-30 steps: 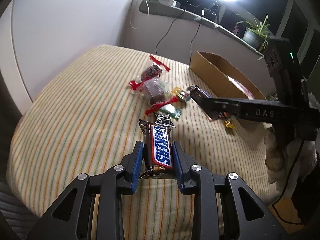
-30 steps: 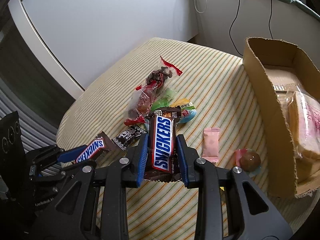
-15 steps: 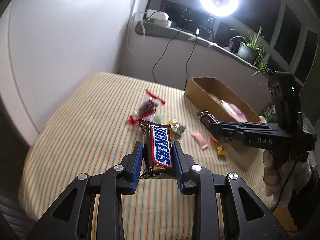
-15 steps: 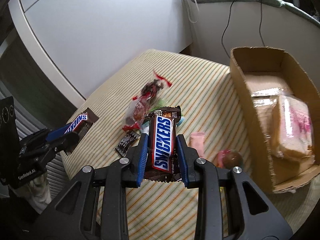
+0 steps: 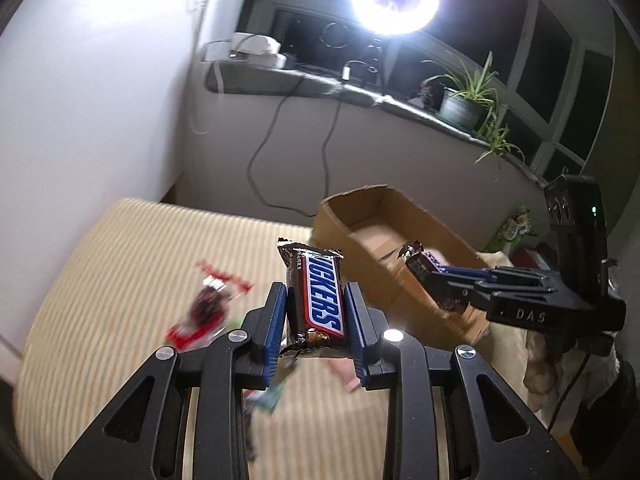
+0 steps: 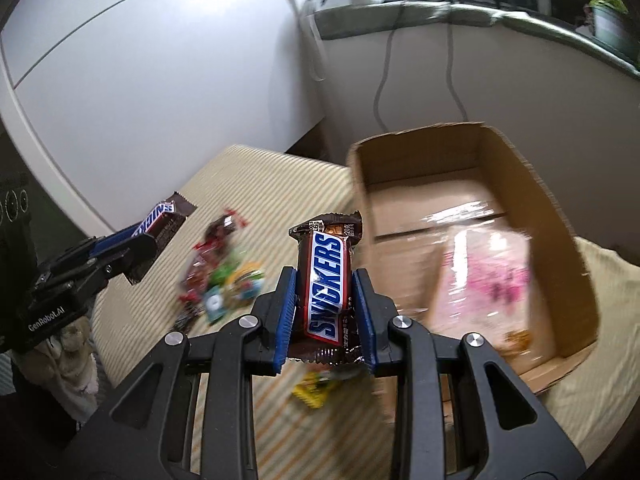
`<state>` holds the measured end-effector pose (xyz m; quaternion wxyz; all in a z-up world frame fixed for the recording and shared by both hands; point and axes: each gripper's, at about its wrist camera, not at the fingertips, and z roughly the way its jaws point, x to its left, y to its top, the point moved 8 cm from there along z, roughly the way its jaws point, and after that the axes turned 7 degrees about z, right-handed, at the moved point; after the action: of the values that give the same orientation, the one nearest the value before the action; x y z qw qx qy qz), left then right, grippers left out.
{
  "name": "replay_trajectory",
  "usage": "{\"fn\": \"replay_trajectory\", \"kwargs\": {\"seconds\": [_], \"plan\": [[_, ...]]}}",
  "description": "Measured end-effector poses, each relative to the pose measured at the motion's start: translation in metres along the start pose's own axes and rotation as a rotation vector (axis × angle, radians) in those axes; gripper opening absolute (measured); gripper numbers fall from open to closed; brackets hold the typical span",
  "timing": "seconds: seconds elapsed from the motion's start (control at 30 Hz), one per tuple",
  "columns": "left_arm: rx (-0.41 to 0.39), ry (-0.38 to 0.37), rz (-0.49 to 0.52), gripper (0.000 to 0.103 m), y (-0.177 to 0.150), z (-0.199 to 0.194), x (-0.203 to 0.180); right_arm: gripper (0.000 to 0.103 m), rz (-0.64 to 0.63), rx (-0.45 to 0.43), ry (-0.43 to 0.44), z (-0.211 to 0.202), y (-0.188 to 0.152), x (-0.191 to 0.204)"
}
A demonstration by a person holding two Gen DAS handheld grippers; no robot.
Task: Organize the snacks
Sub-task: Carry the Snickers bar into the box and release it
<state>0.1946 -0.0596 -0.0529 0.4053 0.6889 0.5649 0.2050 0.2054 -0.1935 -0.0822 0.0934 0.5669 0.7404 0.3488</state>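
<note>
**Both grippers loaded, one bar each, short of the box**

The left gripper (image 5: 316,322) is clamped on a Snickers bar (image 5: 318,300), blue pads pressing its long edges near the lower end, the upper end standing free. The right gripper (image 6: 326,316) grips a second Snickers bar (image 6: 326,284) the same way. Both bars are held in the air above the striped surface (image 5: 100,280). The cardboard box (image 6: 560,208) lies just beyond, open-topped, a pink-printed packet (image 6: 488,280) already inside. Loose sweets (image 6: 224,284) are on the surface, left of the box.

Handling judgement: each bar is light and fairly stiff, its foil wrapper slick and crinkly. A hold across the narrow width at mid-body suits it; the crimped ends would likely slip or tear. Excess squeeze could dent the chocolate.
</note>
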Motion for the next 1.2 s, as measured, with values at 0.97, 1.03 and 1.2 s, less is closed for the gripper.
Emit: {"fn": "replay_trajectory", "kwargs": {"seconds": [0.97, 1.03, 1.2], "plan": [[0.114, -0.097, 0.121, 0.028, 0.042, 0.133, -0.077, 0.030, 0.106, -0.011, -0.146, 0.011, 0.038, -0.127], [0.114, -0.092, 0.123, 0.028, 0.043, 0.134, -0.078, 0.030, 0.105, -0.009, -0.149, 0.012, 0.038, -0.127], [0.113, -0.086, 0.125, 0.032, 0.046, 0.135, -0.079, 0.030, 0.106, -0.014, -0.161, 0.012, 0.038, -0.129]]}}
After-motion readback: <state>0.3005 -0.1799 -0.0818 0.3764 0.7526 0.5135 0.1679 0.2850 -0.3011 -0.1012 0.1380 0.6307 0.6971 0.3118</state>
